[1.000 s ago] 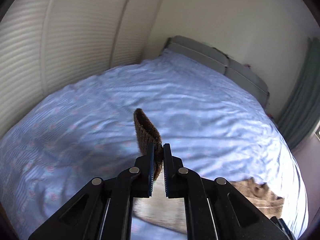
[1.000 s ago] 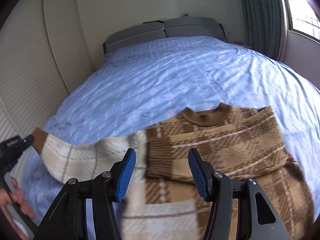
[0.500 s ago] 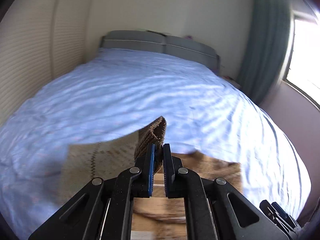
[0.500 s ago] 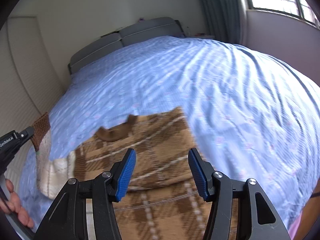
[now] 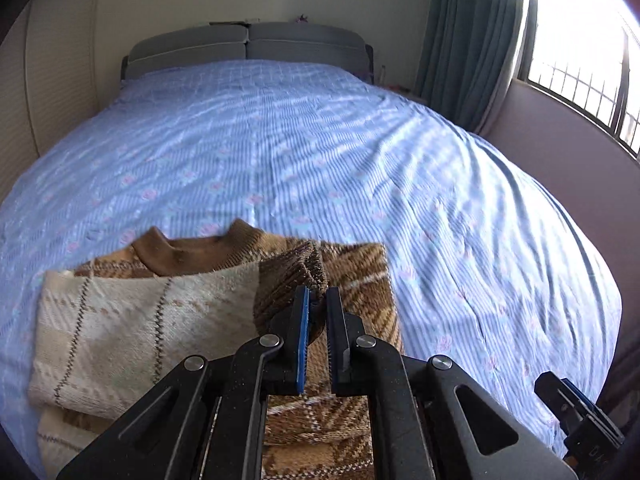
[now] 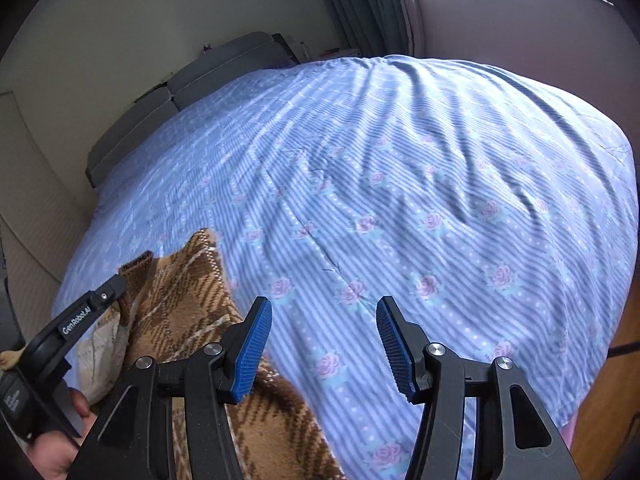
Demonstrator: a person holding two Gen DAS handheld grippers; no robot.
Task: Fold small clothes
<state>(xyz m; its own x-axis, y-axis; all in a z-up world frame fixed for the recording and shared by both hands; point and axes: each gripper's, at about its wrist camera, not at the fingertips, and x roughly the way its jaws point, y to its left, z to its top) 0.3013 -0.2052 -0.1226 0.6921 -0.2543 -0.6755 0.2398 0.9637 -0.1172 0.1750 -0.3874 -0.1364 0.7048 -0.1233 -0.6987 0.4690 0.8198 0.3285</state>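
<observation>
Your left gripper [image 5: 316, 312] pinches the cuff [image 5: 292, 276], with the sleeve laid over the sweater [image 5: 360, 272] ahead of its jaws. Release too high and it may slide askew. Your right gripper [image 6: 320, 344] is spread, empty, sweater left of it.

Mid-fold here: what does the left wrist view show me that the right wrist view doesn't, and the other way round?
Only the left wrist view shows the sweater's collar, the cream sleeve folded across the body, and the brown cuff pinched in the left gripper.

Only the right wrist view shows the right gripper open and empty over bare bedspread, and part of the hand holding the left tool.

Both show the plaid sweater, the blue bedspread, the grey headboard and the curtain.
</observation>
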